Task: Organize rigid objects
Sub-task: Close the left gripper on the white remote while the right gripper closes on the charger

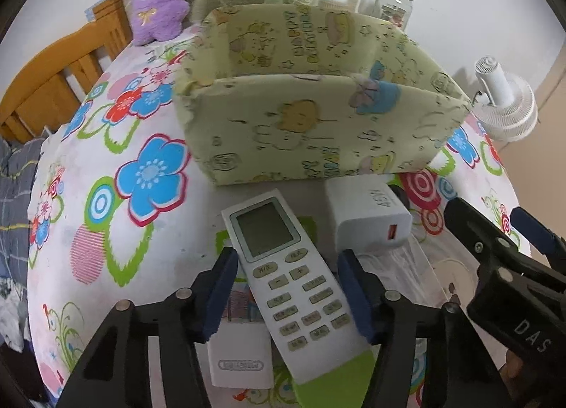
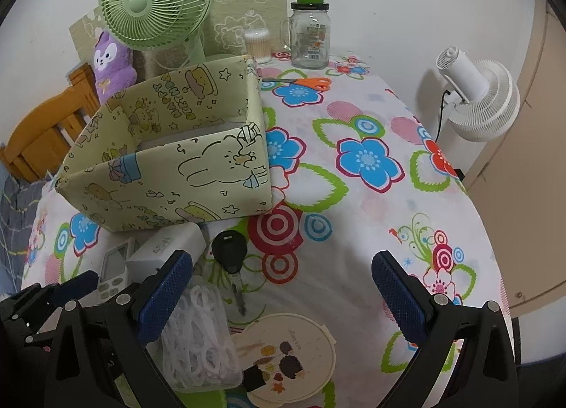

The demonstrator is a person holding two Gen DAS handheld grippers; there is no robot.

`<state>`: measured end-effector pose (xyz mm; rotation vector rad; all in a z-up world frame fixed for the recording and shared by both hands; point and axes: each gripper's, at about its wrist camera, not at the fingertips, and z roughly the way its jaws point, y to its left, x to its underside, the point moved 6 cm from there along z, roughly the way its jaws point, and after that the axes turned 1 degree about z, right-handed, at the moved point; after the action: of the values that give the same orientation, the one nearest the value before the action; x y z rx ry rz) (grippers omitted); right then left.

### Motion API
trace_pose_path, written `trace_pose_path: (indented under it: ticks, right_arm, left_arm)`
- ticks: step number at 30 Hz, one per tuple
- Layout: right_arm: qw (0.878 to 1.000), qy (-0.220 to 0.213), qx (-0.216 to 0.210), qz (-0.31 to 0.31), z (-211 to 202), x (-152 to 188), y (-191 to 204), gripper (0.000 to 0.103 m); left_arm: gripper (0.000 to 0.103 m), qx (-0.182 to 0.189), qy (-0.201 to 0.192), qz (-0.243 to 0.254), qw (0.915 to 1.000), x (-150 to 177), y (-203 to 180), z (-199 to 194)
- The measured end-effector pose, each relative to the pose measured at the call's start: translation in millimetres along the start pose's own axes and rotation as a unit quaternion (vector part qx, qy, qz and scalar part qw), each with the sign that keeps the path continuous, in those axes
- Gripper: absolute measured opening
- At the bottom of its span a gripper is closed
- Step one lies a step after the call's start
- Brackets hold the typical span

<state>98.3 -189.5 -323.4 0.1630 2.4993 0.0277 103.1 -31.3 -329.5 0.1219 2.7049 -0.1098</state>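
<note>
Left wrist view: remote control (image 1: 300,280) lies on the worktop (image 1: 169,231), screen end toward the box, green end toward the camera. Left gripper (image 1: 288,293) straddles its button section; blue fingers (image 1: 221,291) sit at both long edges, narrowed to about the remote's width. Left one looks to be touching; at the right one I can't tell whether it presses or stands just off the edge. Remote looks flat on the cloth, not lifted.

Just beyond the remote: white charger (image 1: 368,217) with an orange USB port, right up against the front wall of the green patterned box (image 1: 318,125). Small white adapter (image 1: 240,362) lies under the left finger, touching the remote's left edge.

Right wrist view: right gripper (image 2: 283,296) wide apart, nothing between the fingers, hovering over the floral cloth. Black car key (image 2: 230,252) on the cloth between charger and the red-ring print, blade toward the camera. Clear bag of white plastic rings (image 2: 201,337) beside the left finger, round lid with a leaf picture (image 2: 290,355) below it. Box is open-topped; what's inside isn't visible.

Back of worktop: green fan (image 2: 155,1), purple plush (image 2: 109,61), glass jar with green cap (image 2: 311,33), cotton swab tub (image 2: 258,44), orange scissors (image 2: 304,82). White fan (image 2: 477,97) off the right edge.
</note>
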Motion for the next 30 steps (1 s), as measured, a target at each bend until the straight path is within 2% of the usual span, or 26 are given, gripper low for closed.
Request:
trace_pose_path:
  ticks: [3,10,15,24,30]
  right_arm:
    - [1.000,-0.001,-0.004,0.000,1.2,-1.2,3.7,0.103]
    - [1.000,0.003,-0.027,-0.004,12.3,-1.2,24.3,0.103]
    - [0.999,0.010,-0.037,-0.007,21.9,-0.8,36.7,0.103]
    - [0.999,0.012,-0.046,-0.025,28.5,-1.9,55.5,0.103]
    - [0.998,0.013,-0.049,-0.027,33.4,-2.3,68.5,0.101]
  left_arm:
    - [0.054,-0.018,-0.003,-0.004,0.9998,0.3,12.7,-2.0]
    - [0.056,-0.039,0.006,0.001,0.9992,-4.4,23.0,12.7]
    - [0.057,-0.039,0.009,-0.007,0.9992,-8.5,24.6,26.3]
    - [0.047,-0.032,-0.002,-0.017,0.9993,-10.0,29.9,26.2]
    - [0.045,-0.031,0.000,-0.025,0.9992,-9.8,37.7,23.6]
